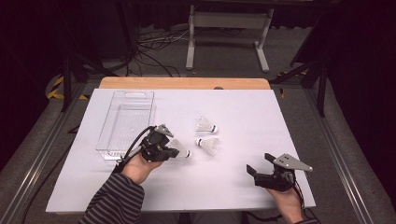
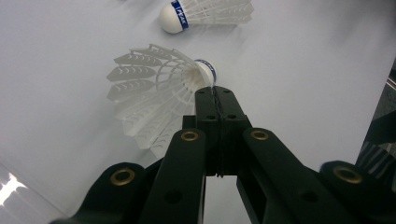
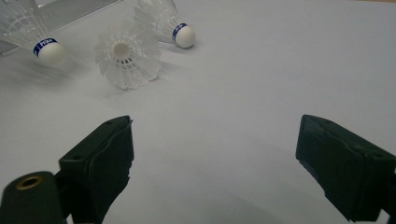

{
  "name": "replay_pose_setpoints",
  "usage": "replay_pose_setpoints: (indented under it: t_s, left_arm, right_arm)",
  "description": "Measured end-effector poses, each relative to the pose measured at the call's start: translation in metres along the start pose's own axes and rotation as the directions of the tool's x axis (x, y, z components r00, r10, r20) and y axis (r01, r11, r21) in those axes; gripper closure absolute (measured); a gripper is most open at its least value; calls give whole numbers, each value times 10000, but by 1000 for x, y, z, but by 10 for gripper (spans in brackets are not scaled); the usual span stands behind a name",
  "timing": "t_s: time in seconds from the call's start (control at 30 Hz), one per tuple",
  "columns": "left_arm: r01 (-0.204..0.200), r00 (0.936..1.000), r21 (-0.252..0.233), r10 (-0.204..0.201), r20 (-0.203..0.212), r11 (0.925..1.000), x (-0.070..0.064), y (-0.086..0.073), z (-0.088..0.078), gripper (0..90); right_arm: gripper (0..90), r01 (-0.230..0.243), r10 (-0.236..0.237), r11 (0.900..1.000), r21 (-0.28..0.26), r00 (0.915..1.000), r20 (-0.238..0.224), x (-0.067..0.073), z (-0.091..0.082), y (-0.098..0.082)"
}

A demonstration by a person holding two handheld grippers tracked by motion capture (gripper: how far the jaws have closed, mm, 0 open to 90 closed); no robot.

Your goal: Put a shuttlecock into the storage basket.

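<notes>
My left gripper sits just right of the clear plastic bin, low over the white tabletop. Jaws are pressed together, and in the left gripper view the tips pinch the edge of the held shuttlecock right by its white cork, w/ the blue band just past the tips. Its skirt fans out to the left of the jaws in that view. From the high view the cork end pokes out to the right of the gripper; can't tell whether it's lifted off the surface or resting on it.

Right gripper is near the front right of the table, well apart from everything, jaws wide apart w/ bare table between them.

Two more shuttlecocks lie mid-table: the far shuttlecock w/ cork pointing right, and the near shuttlecock w/ cork pointing left, just right of the held one. They're close to each other but not touching. In the right gripper view the near one shows its open skirt end toward me, the far one behind it.

Bin has nothing in it as far as I can see.
</notes>
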State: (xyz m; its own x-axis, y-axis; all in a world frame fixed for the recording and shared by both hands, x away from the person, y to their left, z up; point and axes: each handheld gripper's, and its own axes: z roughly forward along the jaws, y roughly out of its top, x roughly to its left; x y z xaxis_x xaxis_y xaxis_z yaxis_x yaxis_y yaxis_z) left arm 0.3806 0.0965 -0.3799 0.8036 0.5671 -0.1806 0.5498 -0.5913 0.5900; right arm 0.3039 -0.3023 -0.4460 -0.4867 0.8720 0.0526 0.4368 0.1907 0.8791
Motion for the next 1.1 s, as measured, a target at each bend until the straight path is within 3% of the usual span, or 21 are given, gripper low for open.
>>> replay_pose_setpoints:
  t_s: [0.63, 1.1]
  left_arm:
    - [269, 9991, -644, -288, -302, 9976, 13, -2, -32, 900]
    - [697, 9961, -970, -745, -474, 9928, 25, -7, -51, 900]
  right_arm:
    - [120, -44, 44, 10000, -6, 10000, -25, -1, 0, 0]
    - [120, -18, 18, 10000, -10, 10000, -2, 0, 0, 0]
